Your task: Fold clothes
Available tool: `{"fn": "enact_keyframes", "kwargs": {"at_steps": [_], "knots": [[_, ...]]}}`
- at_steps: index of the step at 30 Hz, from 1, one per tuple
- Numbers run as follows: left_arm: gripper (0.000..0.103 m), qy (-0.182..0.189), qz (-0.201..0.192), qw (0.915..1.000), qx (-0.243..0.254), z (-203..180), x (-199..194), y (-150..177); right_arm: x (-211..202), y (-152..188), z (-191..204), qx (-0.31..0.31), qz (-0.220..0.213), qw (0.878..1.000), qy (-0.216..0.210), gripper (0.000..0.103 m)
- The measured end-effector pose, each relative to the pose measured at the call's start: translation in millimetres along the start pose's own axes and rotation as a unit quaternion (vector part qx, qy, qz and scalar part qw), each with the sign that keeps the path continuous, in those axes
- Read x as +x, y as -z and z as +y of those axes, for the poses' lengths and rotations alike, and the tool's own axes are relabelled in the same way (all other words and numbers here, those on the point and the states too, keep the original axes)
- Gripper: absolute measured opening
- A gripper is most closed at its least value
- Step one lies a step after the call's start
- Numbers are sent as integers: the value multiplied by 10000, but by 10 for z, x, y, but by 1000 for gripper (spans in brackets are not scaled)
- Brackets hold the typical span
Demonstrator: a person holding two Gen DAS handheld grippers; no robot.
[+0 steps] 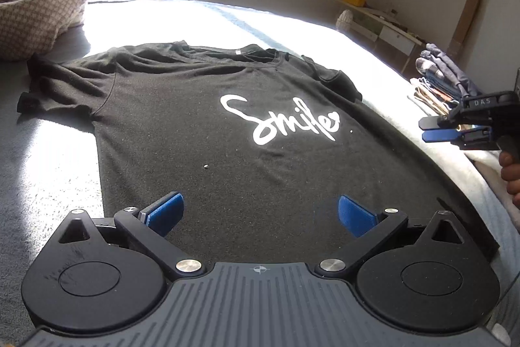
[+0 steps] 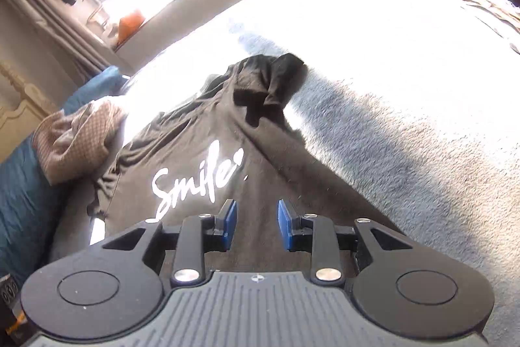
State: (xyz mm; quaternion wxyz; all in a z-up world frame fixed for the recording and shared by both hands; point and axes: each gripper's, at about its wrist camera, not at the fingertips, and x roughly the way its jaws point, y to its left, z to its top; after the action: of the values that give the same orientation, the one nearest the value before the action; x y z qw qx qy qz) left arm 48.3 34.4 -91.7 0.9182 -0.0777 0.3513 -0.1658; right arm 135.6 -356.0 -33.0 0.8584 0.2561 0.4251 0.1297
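Note:
A black T-shirt with white "Smile" lettering lies front up and spread flat on the bed, collar at the far end. My left gripper hovers over its hem, open wide, with nothing between the blue pads. At the right edge of the left wrist view a hand holds my right gripper above the shirt's right side. In the right wrist view the right gripper is over the T-shirt, its pads apart by a small gap with only cloth below. One sleeve lies crumpled.
A pile of checked and pale clothes sits at the far left on the bed. A stack of folded garments lies at the right. The grey fuzzy bed cover extends beyond the shirt. A blue pillow is at the left.

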Motion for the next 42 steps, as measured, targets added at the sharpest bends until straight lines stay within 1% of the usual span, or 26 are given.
{"fn": "enact_keyframes", "kwargs": {"at_steps": [2, 6, 7, 9, 10, 11, 13, 15, 16, 17, 18, 19, 21, 22, 25, 28, 30, 32, 37, 42], "knots": [[103, -3, 103, 9999, 46, -38, 74, 35, 167, -230, -97, 288, -116, 9995, 2, 39], [103, -43, 328, 9994, 84, -30, 185, 127, 580, -533, 42, 179, -186, 9996, 60, 40], [103, -63, 359, 9993, 99, -22, 205, 149, 683, -582, 129, -11, -172, 9998, 73, 40], [103, -105, 377, 9991, 188, -37, 229, 168, 856, -591, 406, -780, -116, 9968, 152, 41], [103, -125, 381, 9989, 234, -49, 238, 172, 940, -552, 561, -1292, -99, 9912, 257, 43], [103, -142, 388, 9988, 266, -59, 246, 176, 1022, -498, 718, -1831, -87, 9823, 387, 44], [103, -173, 397, 9986, 316, -76, 256, 185, 1197, -392, 990, -2799, -31, 9581, 615, 45], [103, -191, 399, 9983, 374, -83, 262, 197, 1398, -300, 1139, -3467, 96, 9341, 843, 44], [103, -200, 398, 9982, 407, -88, 263, 204, 1506, -268, 1178, -3711, 163, 9228, 1024, 41], [103, -210, 395, 9980, 440, -95, 262, 211, 1580, -264, 1183, -3811, 212, 9174, 1127, 31], [103, -220, 394, 9979, 468, -102, 261, 216, 1620, -310, 1137, -3722, 212, 9205, 1173, 21], [103, -227, 393, 9978, 488, -105, 261, 219, 1609, -393, 1060, -3476, 130, 9303, 1164, 7], [103, -225, 387, 9978, 494, -102, 260, 224, 1467, -569, 877, -2840, -204, 9530, 1032, 6], [103, -220, 386, 9978, 497, -100, 260, 226, 1383, -667, 764, -2536, -376, 9612, 1018, 6], [103, -223, 393, 9976, 534, -103, 266, 236, 1236, -896, 474, -1894, -643, 9741, 1058, 5], [103, -263, 392, 9972, 581, -117, 278, 248, 1098, -1089, 194, -1226, -900, 9825, 1075, 5], [103, -291, 396, 9969, 611, -126, 287, 254, 1008, -1165, 50, -885, -1064, 9846, 1066, 5], [103, -304, 411, 9967, 624, -130, 291, 254, 945, -1224, -82, -638, -1221, 9840, 1133, 5], [103, -331, 437, 9962, 672, -139, 299, 254, 896, -1337, -440, -64, -1471, 9799, 1344, 5], [103, -350, 460, 9958, 709, -144, 301, 259, 860, -1400, -755, 383, -1684, 9729, 1535, 4]]}}
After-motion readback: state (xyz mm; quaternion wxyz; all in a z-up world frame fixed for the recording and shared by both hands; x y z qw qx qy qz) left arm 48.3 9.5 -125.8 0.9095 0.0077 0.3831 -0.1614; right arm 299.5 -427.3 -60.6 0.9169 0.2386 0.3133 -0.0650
